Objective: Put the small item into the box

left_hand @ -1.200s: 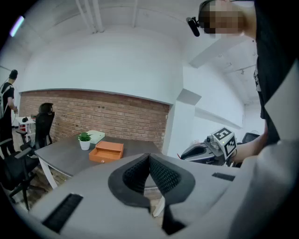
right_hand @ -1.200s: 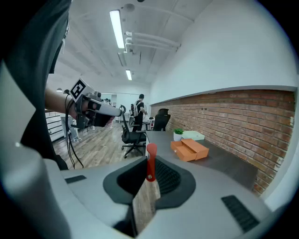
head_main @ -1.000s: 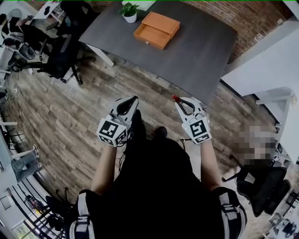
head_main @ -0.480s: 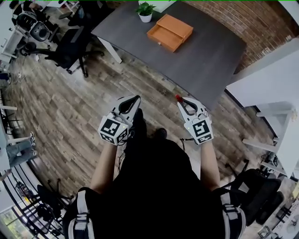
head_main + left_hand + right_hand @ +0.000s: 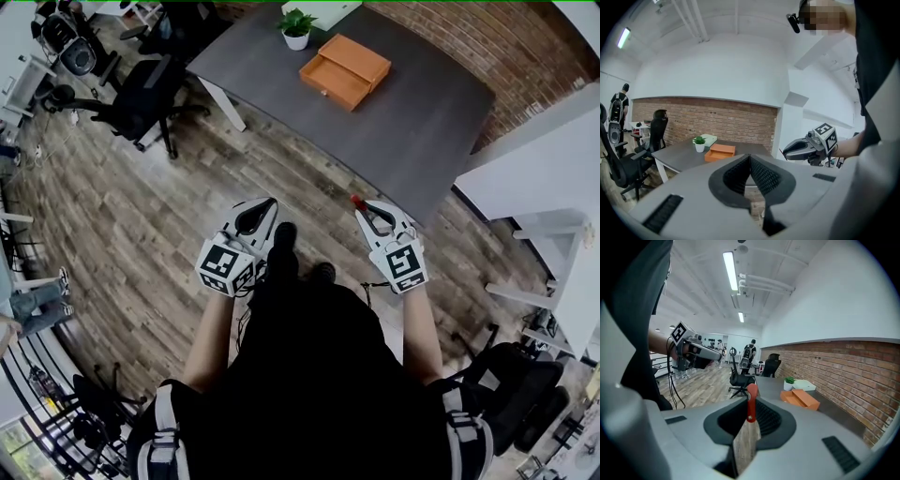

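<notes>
An orange box (image 5: 345,70) with an open drawer lies on the dark grey table (image 5: 412,122), far ahead of both grippers. It also shows in the left gripper view (image 5: 720,152) and the right gripper view (image 5: 800,398). My right gripper (image 5: 359,202) is shut on a small red item (image 5: 355,199), which stands upright between the pads (image 5: 751,401). My left gripper (image 5: 269,202) is shut with nothing in it; its ribbed pads meet at the tips (image 5: 750,160). Both grippers hang over the wooden floor, short of the table.
A small potted plant (image 5: 297,26) and a pale flat thing stand beside the box. Black office chairs (image 5: 150,89) stand left of the table. A brick wall (image 5: 506,47) runs behind it, and a white wall (image 5: 544,159) juts in at the right. A person walks far off (image 5: 750,352).
The head view has swung a little, so the table and box sit more to the right. One shoe has stepped forward. Both grippers keep their places and their grip.
</notes>
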`<action>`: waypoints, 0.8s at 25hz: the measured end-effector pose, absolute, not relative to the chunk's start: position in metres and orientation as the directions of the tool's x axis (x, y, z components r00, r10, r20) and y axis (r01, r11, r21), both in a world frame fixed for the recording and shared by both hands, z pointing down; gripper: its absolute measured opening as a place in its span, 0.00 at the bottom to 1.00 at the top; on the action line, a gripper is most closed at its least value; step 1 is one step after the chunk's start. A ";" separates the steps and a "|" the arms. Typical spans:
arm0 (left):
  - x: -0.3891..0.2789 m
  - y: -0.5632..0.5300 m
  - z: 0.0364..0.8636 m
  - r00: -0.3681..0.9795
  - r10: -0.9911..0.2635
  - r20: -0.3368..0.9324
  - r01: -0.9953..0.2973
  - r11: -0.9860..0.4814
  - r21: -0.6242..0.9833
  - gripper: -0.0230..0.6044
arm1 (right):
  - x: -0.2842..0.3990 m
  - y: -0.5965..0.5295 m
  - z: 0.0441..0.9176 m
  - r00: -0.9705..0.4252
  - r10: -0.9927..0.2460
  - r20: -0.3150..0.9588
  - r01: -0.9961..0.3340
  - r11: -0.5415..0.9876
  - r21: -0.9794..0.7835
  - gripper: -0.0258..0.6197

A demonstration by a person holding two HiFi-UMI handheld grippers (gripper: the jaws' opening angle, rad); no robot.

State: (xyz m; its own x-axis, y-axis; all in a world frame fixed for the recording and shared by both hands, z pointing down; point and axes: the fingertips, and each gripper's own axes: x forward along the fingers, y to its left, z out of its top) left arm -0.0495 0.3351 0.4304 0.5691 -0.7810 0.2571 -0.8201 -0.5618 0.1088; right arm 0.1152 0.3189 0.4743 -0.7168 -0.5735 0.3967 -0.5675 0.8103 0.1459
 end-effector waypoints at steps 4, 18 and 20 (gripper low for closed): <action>-0.067 0.322 0.435 0.577 -0.776 0.257 -0.816 -0.565 0.125 0.07 | 0.104 0.307 0.476 -0.688 -0.597 0.413 -0.591 0.791 0.159 0.14; -0.113 0.238 0.430 0.643 -0.722 0.257 -0.762 -0.639 0.111 0.07 | 0.053 0.244 0.476 -0.632 -0.643 0.433 -0.654 0.742 0.148 0.14; -0.119 0.228 0.432 0.652 -0.712 0.260 -0.753 -0.648 0.112 0.07 | 0.044 0.236 0.477 -0.627 -0.646 0.435 -0.657 0.739 0.150 0.14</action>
